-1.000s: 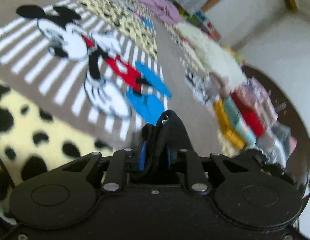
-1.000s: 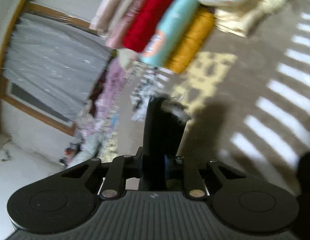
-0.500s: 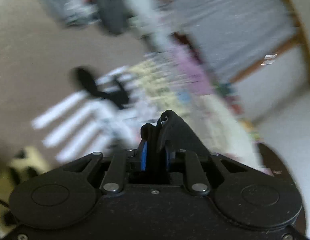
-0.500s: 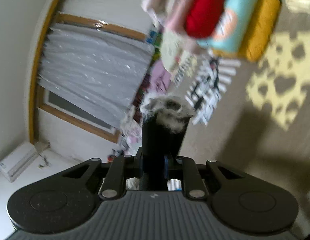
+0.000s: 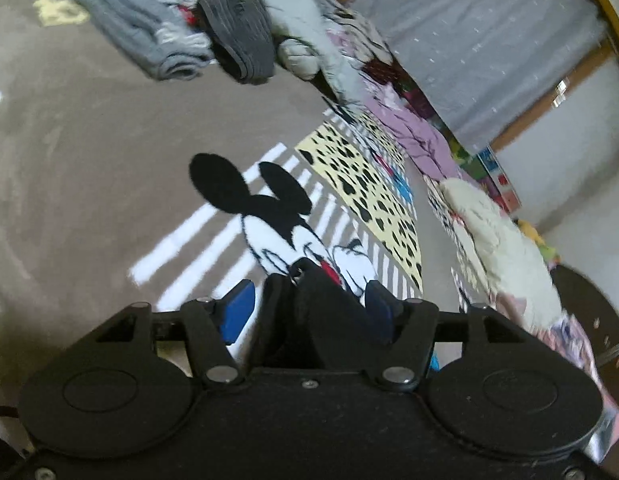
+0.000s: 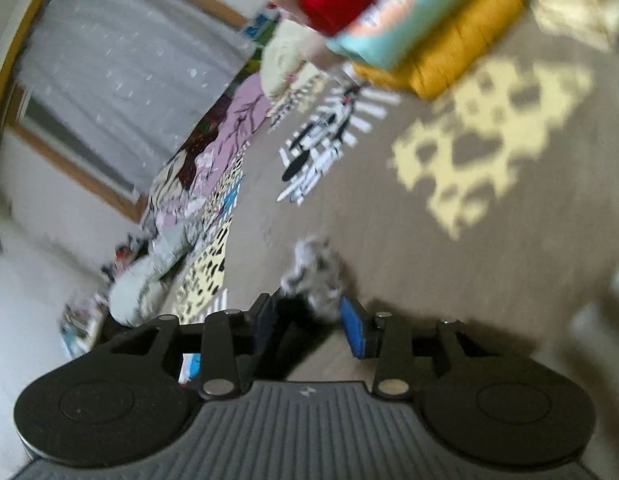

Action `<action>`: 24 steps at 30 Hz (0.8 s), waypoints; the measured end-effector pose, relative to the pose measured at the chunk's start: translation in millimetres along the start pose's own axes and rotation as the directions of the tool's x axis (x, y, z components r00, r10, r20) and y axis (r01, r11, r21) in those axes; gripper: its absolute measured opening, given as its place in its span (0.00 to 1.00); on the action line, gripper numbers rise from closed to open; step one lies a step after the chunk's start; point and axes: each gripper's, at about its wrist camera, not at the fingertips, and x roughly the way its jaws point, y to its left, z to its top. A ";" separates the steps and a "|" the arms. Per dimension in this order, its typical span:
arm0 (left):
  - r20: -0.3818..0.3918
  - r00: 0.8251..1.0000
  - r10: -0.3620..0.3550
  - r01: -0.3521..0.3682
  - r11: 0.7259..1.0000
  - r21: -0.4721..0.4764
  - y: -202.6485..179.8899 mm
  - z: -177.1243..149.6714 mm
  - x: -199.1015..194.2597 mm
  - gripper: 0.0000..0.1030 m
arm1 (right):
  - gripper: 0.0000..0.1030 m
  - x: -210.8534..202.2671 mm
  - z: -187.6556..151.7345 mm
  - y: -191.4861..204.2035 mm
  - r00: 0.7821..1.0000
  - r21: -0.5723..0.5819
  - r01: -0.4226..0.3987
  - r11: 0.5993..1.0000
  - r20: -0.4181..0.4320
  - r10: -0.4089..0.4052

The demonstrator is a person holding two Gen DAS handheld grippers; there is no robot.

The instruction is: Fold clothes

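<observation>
We hold a gripper in each hand over a brown blanket (image 5: 89, 128) printed with a cartoon mouse (image 5: 269, 220) and yellow spotted patches.

Left gripper (image 5: 309, 312): jaws opening, now fairly wide. A black garment (image 5: 309, 308) stands bunched between them. The blue pad on the left side (image 5: 237, 316) is clear of the cloth, with blanket showing in the gap. The pad on the right sits just beside the cloth; we cannot tell whether it touches.

Right gripper (image 6: 309, 316): jaws opening, at a moderate gap. The same dark cloth lies against the left-side finger, with a grey fuzzy tuft (image 6: 315, 272) poking up just past the fingertips. The blue pad on the right side (image 6: 355, 328) is apart from the cloth, brown blanket visible between. Picture is blurred.

Left view only: the mouse print straight ahead of the jaws; a rolled grey knit (image 5: 145, 36) and a dark ribbed piece (image 5: 241, 36) toward the blanket's far edge; a cream fleece pile (image 5: 505, 248) along the right edge.

Right view only: a stack of folded clothes (image 6: 401, 16), red, light blue and mustard, at the far edge of the blanket.

Both views: a grey curtain (image 6: 121, 64) in a wood frame beyond the blanket, with a strip of mixed garments below it.
</observation>
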 end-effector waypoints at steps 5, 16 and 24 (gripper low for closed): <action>-0.048 0.998 0.032 -0.025 0.990 0.136 -10.7 6.2 7.7 0.58 | 0.41 5.3 16.3 18.7 0.997 -0.201 0.013 0.980 -0.073 -0.028; -0.318 0.936 0.151 -0.047 0.949 0.312 -9.3 23.3 69.5 0.65 | 0.69 78.4 46.9 30.8 0.940 -0.261 -0.027 0.965 -0.335 -0.064; -0.380 0.920 0.098 0.034 0.944 0.328 -13.7 19.4 73.8 0.21 | 0.19 84.5 24.1 30.7 0.899 -0.278 -0.109 0.954 -0.437 -0.025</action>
